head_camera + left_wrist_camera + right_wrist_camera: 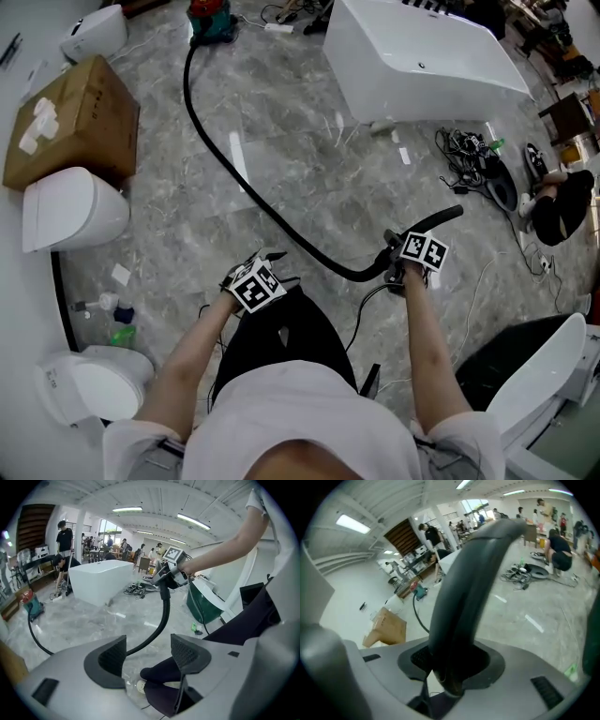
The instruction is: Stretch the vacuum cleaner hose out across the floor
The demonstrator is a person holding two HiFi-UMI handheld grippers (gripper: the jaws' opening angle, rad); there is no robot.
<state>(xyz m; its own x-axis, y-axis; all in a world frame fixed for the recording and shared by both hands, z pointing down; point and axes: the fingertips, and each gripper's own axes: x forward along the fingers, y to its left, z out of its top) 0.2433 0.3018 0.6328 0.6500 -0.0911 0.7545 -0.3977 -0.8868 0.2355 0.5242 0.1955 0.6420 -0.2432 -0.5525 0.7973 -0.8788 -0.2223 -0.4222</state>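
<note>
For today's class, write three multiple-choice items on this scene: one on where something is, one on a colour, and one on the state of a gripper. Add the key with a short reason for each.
1. In the head view, where does the cardboard box lie?
A. Upper left, next to a white toilet
B. Lower right
C. Dead centre

2. What colour is the hose?
A. White
B. Black
C. Yellow

3. How do the fingers of the left gripper stand?
A. Shut on the hose
B. Apart, gripping nothing
C. Shut on the cardboard box

Key:
1 A, as the box sits by the left edge with the toilet just below it.
2 B, as the hose is a dark line across the grey floor.
3 B, as the left gripper view shows a clear gap, with the hose lying farther off.
</note>
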